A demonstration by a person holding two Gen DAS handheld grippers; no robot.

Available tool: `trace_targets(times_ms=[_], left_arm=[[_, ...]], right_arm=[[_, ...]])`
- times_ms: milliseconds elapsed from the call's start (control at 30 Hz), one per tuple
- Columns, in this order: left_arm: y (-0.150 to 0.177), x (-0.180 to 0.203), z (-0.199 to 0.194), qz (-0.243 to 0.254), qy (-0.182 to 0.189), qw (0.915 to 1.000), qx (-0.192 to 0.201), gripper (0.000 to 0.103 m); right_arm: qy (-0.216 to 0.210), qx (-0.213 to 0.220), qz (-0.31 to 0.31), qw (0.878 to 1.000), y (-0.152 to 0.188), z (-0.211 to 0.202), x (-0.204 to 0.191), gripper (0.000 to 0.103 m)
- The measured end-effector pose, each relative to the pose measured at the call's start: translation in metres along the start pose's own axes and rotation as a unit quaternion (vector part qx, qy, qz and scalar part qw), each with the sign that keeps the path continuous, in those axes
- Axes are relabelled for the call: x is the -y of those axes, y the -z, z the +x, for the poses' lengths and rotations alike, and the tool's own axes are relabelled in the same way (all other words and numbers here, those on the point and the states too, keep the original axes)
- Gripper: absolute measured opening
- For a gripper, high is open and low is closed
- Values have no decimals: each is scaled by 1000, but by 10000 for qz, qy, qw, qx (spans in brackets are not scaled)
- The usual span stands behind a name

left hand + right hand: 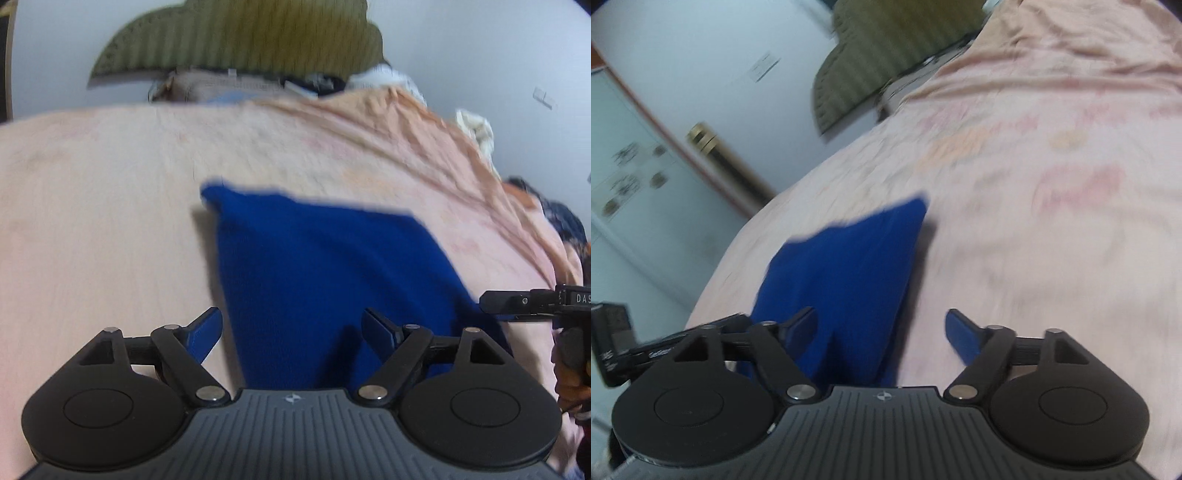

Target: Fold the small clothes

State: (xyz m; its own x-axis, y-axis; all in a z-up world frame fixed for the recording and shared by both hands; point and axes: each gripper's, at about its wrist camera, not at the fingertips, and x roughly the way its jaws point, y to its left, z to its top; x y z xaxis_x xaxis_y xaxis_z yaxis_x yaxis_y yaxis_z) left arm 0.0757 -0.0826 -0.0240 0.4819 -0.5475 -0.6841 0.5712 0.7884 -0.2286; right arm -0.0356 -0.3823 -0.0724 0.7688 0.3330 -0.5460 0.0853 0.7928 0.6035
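Both grippers, left gripper [291, 334] and right gripper [881, 334], hover with jaws apart and empty over the blue garment [325, 280] on the bed [92, 221], its long axis seemingly toward twelve o'clock, neither clearly nearer.

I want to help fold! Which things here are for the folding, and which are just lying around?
For the folding:
- blue cloth, lying on the pink bedsheet
- left gripper, open
- right gripper, open

Just lying around:
- olive striped cushion
- pile of clothes at the bed's edge
- white cloth
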Motion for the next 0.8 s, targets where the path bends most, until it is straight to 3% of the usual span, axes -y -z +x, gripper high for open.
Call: trace_targets(times_ms=[133,233,300,367,467,567,633,700,800], left_arm=[[30,7,-6,-3,-74,9998,-161,83],[38,12,-11,25,-201,9997,-155,83],[39,15,-15,93,-362,9993,-94,83],[39,17,-15,83,-472,9988,-74,83],[41,18,-15,30,-554,9984,-84,82],[45,22,-15,81,-665,9977,-78,82],[46,23,-16,114,-707,9974,-69,74],[46,25,-19,181,-753,9970,-50,73],[47,26,-20,241,-940,9952,-91,73]], right_arm=[[-445,-410,-34,9982,30,6,-8,84],[-612,-366,-57,9974,39,6,-17,82],[-270,-161,138,9994,39,8,-16,72],[151,-48,107,9998,40,8,-18,42],[216,23,139,9997,46,6,-23,29],[124,40,316,9994,51,5,-19,24],[-73,11,592,9982,53,4,-14,20],[-234,-18,747,9969,59,1,-12,20],[-10,-9,729,9973,58,1,-11,25]])
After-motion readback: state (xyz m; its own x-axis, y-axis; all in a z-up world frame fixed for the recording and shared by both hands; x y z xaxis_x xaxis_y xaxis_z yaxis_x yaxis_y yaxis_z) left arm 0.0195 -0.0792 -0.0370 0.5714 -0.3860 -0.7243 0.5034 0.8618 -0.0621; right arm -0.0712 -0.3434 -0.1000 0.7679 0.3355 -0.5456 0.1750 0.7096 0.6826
